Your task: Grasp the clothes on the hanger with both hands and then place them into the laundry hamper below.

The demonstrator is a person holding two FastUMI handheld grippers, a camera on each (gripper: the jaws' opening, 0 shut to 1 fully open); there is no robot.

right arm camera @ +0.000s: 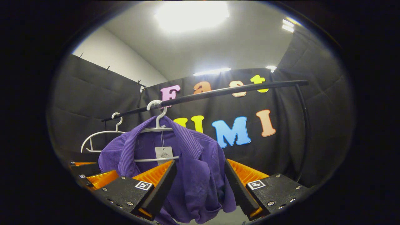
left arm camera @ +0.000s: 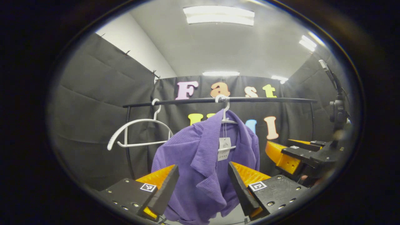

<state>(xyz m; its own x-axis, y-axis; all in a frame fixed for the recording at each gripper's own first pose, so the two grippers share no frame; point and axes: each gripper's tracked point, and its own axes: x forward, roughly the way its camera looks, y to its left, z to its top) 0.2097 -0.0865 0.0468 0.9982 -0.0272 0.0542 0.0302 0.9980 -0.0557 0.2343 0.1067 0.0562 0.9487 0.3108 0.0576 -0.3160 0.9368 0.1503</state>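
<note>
Left gripper view: purple shirt point(left arm camera: 203, 162) at centre, draped on a white hanger point(left arm camera: 225, 120) hooked over a black rail point(left arm camera: 218, 100) running nine to three o'clock across the middle. White tag point(left arm camera: 224, 148) dangling at the collar. Left gripper point(left arm camera: 203, 184) at six o'clock, fingers spread wide, cloth hanging in the gap between them; contact with the cloth impossible to judge. Empty hanger point(left arm camera: 137, 132) at nine o'clock on the same rail. Right gripper point(left arm camera: 290, 153) at three o'clock, beside the shirt's edge. Camera stand point(left arm camera: 336, 109) further toward three o'clock.

Right gripper view: shirt point(right arm camera: 187, 168) just left of centre, on its hanger point(right arm camera: 157, 120), rail point(right arm camera: 218, 92) sloping up toward two o'clock. Tag point(right arm camera: 163, 153) below the collar. Right gripper point(right arm camera: 198, 181) at six o'clock, spread wide, a sleeve fold hanging between the fingers, not pinched. Left gripper point(right arm camera: 93, 175) at eight o'clock, low beside the shirt, opening hard to judge from here. Empty hanger point(right arm camera: 100, 136) at nine o'clock.
</note>
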